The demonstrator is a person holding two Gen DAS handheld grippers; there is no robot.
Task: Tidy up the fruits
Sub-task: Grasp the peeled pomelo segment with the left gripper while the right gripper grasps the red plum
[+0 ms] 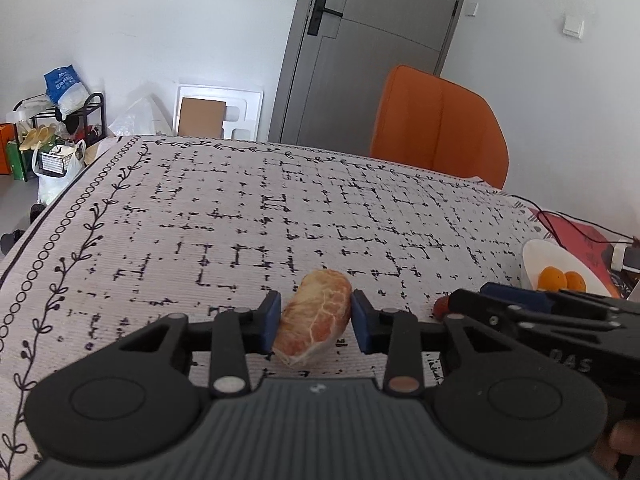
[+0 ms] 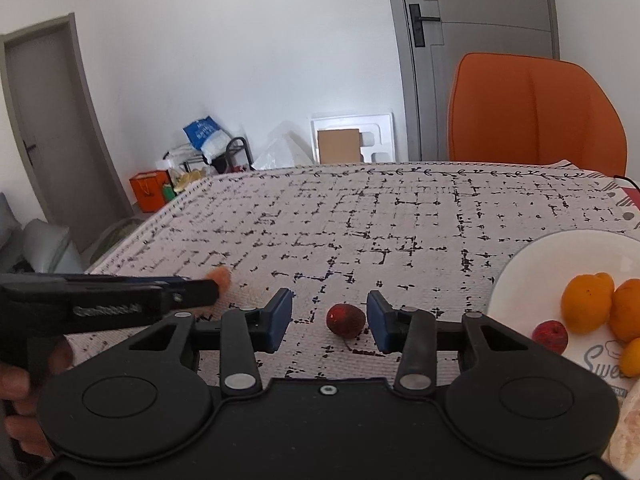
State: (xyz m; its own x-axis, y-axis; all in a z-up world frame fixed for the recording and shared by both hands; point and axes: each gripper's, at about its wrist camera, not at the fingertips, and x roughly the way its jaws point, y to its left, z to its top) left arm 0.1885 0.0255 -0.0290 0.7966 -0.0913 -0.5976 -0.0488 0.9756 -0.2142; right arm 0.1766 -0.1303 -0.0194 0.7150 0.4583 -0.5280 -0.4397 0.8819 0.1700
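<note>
Two grippers, both spread: left gripper [image 1: 315, 316] straddles one peeled segment [image 1: 314, 316] (pads not clearly touching); right gripper [image 2: 329, 318] flanks one red fruit [image 2: 345, 320]. Plate [image 2: 532, 276] rightward: three oranges [image 2: 587, 303].

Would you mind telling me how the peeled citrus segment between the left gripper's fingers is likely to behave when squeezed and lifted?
The citrus segment looks soft and membrane-covered, so it would probably dent or tear under a firm squeeze. Its long, curved shape lies flat on the tablecloth, so rolling seems unlikely. The left gripper straddles it with its pads open; a gentle grip should suffice.
</note>
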